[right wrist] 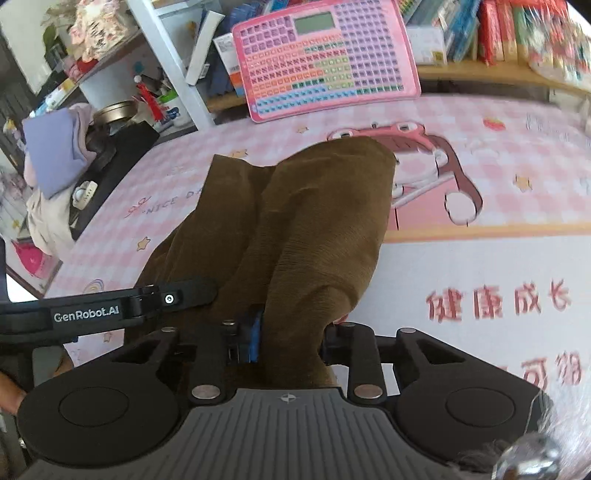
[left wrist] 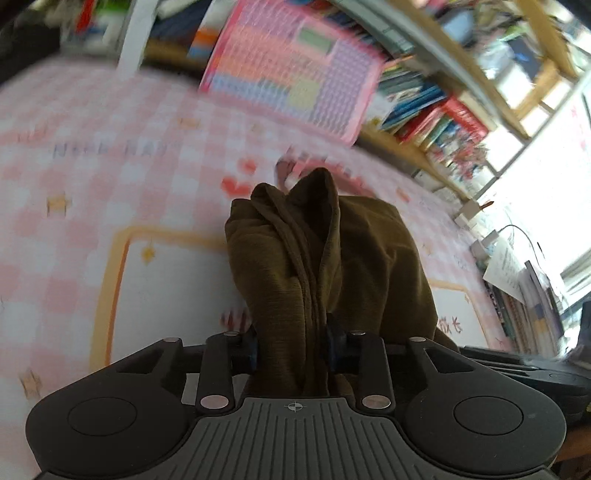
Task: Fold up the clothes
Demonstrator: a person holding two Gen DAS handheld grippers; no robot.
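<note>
An olive-brown garment (left wrist: 314, 251) rises bunched from between the jaws of my left gripper (left wrist: 291, 347), which is shut on a thick fold of it above the pink checked mat (left wrist: 110, 147). In the right wrist view the same brown garment (right wrist: 314, 221) drapes forward over the fingers of my right gripper (right wrist: 291, 339), which is shut on it; a blue pad (right wrist: 255, 336) presses into the cloth. The cloth's far end lies on the mat (right wrist: 480, 258). The left gripper's black side, labelled GenRobot.AI (right wrist: 110, 310), reaches into the cloth just to the left. The fingertips are hidden by fabric.
A pink toy keyboard board (right wrist: 325, 55) leans against the shelf at the mat's far edge. Books (right wrist: 498, 29) fill the shelf to the right. A pile of pale and lilac clothes (right wrist: 55, 155) sits beyond the mat's left edge. A person's hand (right wrist: 11, 395) shows at lower left.
</note>
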